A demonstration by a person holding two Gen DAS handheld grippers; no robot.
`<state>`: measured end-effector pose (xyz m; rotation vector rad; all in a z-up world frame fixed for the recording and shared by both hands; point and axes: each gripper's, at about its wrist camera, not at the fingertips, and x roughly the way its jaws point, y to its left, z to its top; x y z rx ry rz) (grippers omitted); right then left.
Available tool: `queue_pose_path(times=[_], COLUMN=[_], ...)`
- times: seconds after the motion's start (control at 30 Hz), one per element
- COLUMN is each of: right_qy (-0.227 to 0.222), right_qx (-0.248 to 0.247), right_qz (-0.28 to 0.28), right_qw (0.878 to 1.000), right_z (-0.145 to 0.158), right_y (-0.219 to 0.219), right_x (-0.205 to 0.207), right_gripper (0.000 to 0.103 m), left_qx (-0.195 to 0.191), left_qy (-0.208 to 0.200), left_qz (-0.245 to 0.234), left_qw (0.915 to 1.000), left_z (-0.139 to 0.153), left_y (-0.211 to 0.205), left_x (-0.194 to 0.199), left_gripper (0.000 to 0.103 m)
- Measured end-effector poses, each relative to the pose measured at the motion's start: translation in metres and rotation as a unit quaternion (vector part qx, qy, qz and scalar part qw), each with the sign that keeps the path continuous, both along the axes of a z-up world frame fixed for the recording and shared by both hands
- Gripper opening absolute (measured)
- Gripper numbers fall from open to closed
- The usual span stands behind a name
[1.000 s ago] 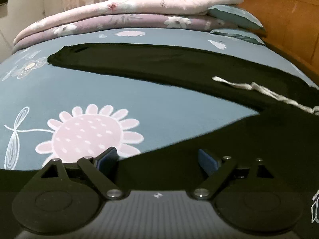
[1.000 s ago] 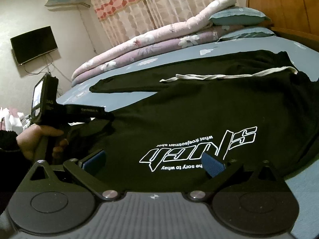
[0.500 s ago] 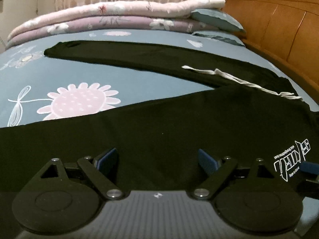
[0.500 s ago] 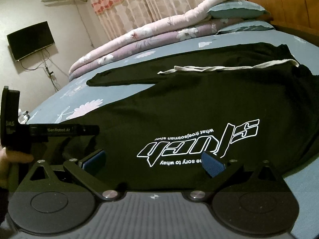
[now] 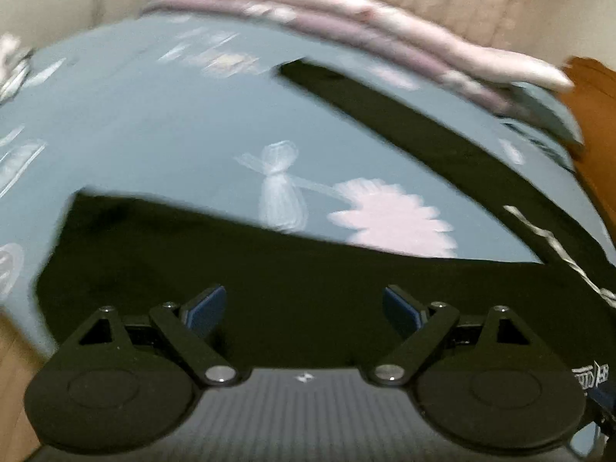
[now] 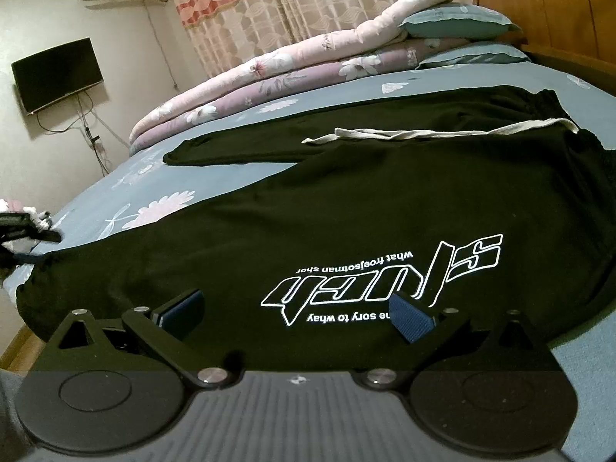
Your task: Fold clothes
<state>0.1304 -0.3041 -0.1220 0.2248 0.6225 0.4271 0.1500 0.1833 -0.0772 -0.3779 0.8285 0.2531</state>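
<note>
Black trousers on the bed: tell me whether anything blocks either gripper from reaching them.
Nothing visible does. The black trousers lie spread flat on the blue bedsheet, directly under the open left gripper and the open right gripper. Only their own pale drawstring lies across them; the folded quilts sit far behind.

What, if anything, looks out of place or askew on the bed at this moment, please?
Only small things. The black trousers lie spread with legs splayed apart, unfolded. Their pale drawstring trails loose across the cloth instead of sitting at the waistband. The white print reads upside down from the right wrist view. Nothing looks spilled or damaged.
</note>
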Motion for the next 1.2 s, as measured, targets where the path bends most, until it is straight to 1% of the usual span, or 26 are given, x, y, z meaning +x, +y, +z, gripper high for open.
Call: queue_pose_path(times=[0.17,0.2,0.23,0.3,0.37,0.47,0.53,0.67,0.73,0.83,0.9,0.97,1.07,1.1,1.13,1.17,1.2], right_qy=[-0.001,-0.001,-0.001,-0.001,-0.001,-0.001,-0.002,-0.003,-0.003,-0.004,-0.004,-0.004,-0.004,-0.004,-0.005,-0.005,-0.005], right_qx=[-0.004,-0.005,-0.005,-0.006,-0.007,-0.008,-0.01,-0.015,-0.018,-0.021,-0.022,-0.023,-0.023,-0.024,-0.025,-0.027,-0.029], right_qz=[0.0,0.0,0.0,0.0,0.0,-0.001,-0.001,-0.001,0.0,0.0,0.0,0.0,0.0,0.0,0.0,0.0,0.0], right_qw=[1.0,1.0,1.0,1.0,1.0,1.0,1.0,1.0,1.0,1.0,1.0,1.0,1.0,1.0,1.0,1.0,1.0], right_z=[0.0,0.0,0.0,0.0,0.0,0.0,0.0,0.0,0.0,0.0,-0.001,0.0,0.0,0.0,0.0,-0.001,-0.001], right_y=[0.001,0.002,0.002,0.002,0.003,0.003,0.004,0.005,0.006,0.006,0.006,0.006,0.006,0.006,0.007,0.007,0.008], right_x=[-0.001,-0.001,-0.001,-0.001,-0.001,-0.002,-0.002,-0.002,-0.002,-0.002,-0.002,-0.002,-0.001,-0.001,-0.001,-0.001,0.0], right_gripper=[0.103,0.103,0.103,0.103,0.103,0.103,0.103,0.103,0.103,0.103,0.103,0.103,0.103,0.103,0.103,0.103,0.103], left_qx=[-0.022,-0.023,-0.017,-0.008,0.003,0.03,0.027,0.024,0.02,0.009,0.006,0.014,0.054,0.046,0.03,0.022,0.026], left_qy=[0.053,0.057,0.05,0.056,0.072,0.094,0.078,0.03,0.02,0.024,0.042,0.051,0.071,0.067,0.059,0.06,0.067], left_qz=[0.038,0.045,0.046,0.057,0.058,0.071,0.077,0.04,0.014,-0.007,0.006,0.033,0.08,0.081,0.077,0.077,0.077], left_qw=[0.9976,0.9971,0.9976,0.9968,0.9957,0.9925,0.9936,0.9985,0.9995,0.9996,0.9991,0.9981,0.9928,0.9934,0.9948,0.9949,0.9945], left_z=[-0.029,-0.033,-0.033,-0.032,-0.031,-0.026,-0.018,0.001,0.001,-0.013,-0.026,-0.034,-0.034,-0.034,-0.033,-0.03,-0.027], left_y=[0.041,0.046,0.048,0.052,0.055,0.06,0.061,0.049,0.042,0.038,0.046,0.057,0.08,0.088,0.094,0.096,0.094], left_x=[-0.014,-0.018,-0.024,-0.035,-0.045,-0.051,-0.053,-0.038,-0.022,0.004,0.015,0.011,-0.007,-0.012,-0.017,-0.017,-0.015], left_gripper=[0.088,0.088,0.089,0.089,0.089,0.089,0.088,0.088,0.089,0.089,0.089,0.088,0.088,0.088,0.088,0.088,0.088])
